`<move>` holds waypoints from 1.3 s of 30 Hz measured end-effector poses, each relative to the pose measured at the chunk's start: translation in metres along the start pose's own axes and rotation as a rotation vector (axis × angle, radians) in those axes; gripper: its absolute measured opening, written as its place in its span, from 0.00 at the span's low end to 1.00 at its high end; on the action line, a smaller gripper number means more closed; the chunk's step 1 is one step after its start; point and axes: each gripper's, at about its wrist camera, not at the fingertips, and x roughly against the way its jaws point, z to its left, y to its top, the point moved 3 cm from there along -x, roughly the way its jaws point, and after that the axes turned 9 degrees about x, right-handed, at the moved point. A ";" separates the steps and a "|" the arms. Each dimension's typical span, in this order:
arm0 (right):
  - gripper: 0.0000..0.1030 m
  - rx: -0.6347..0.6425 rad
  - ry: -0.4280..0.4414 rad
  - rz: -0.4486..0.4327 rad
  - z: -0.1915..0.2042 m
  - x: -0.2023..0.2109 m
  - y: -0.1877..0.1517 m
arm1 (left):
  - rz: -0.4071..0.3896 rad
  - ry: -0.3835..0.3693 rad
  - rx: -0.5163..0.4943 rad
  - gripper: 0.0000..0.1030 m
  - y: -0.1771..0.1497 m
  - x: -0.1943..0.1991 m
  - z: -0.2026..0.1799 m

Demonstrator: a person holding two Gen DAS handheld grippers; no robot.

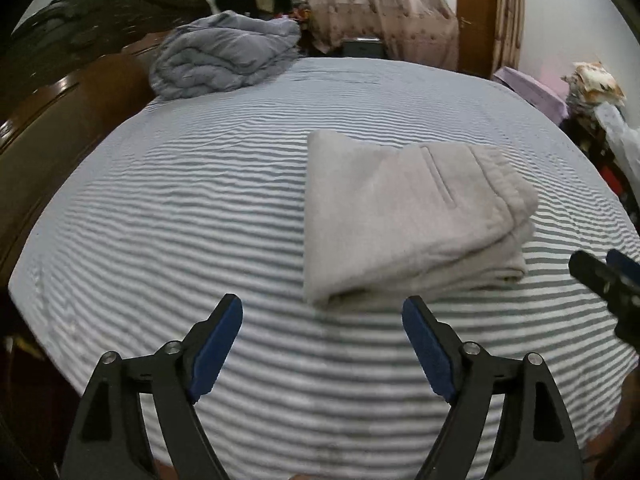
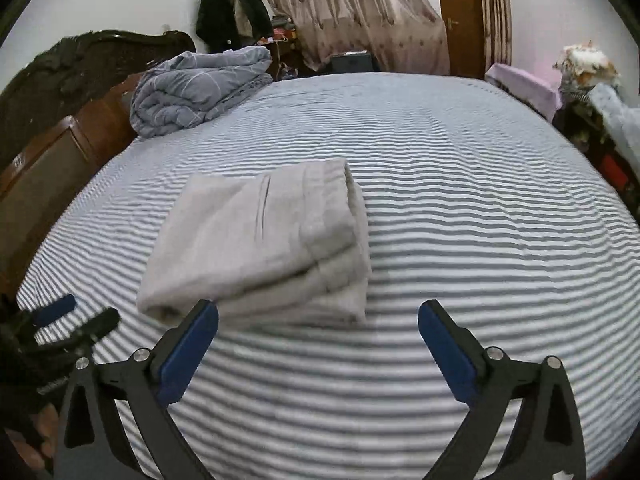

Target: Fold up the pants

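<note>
Nearest me, left gripper (image 1: 322,318): jaws spread wide, nothing between them, blue pads facing each other over bare striped sheet. Right gripper (image 2: 318,322) likewise wide and empty; its left finger overlaps the near corner of the pants (image 2: 260,240) in the picture, though I cannot tell whether it touches.

Each view catches the other tool: the left wrist view shows the right gripper (image 1: 610,276) as a blurred black-and-blue shape at the right edge, cut off by the frame; the right wrist view shows the left gripper (image 2: 76,316) at lower left, smeared, with part of a hand (image 2: 42,432) below it (barely legible).

Pants (image 1: 408,216): pale grey, soft fleecy cloth, folded into a thick rectangular stack of several layers, lying flat on the bed (image 1: 200,208) just beyond both grippers. A slit pocket line shows on top. Layered edges face right.

Bed sheet: grey and white stripes, lightly rippled.

Farther, a grey-blue quilt (image 2: 200,88), bundled and puffy, near the dark carved wooden headboard (image 2: 80,64). Only the right view shows its thin pale lines clearly.

Beyond: patterned pinkish curtains (image 2: 360,12), dark clothes hanging (image 2: 228,12), and a brown door (image 2: 458,20). Clutter at far right is too blurred to name.
</note>
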 end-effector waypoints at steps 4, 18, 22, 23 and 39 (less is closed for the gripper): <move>0.99 0.024 -0.022 -0.009 0.011 0.025 -0.018 | 0.004 0.035 0.004 0.81 -0.020 0.024 0.003; 0.99 0.016 -0.021 -0.019 0.025 0.080 -0.066 | -0.006 0.023 -0.001 0.81 -0.076 0.080 -0.002; 0.99 0.024 -0.027 -0.039 0.025 0.092 -0.073 | -0.018 0.018 -0.005 0.81 -0.083 0.090 -0.006; 0.99 0.018 -0.020 -0.044 0.025 0.095 -0.074 | -0.018 0.015 -0.004 0.81 -0.084 0.092 -0.006; 0.99 0.038 -0.018 -0.025 0.033 0.106 -0.087 | 0.011 0.014 0.027 0.81 -0.100 0.095 0.001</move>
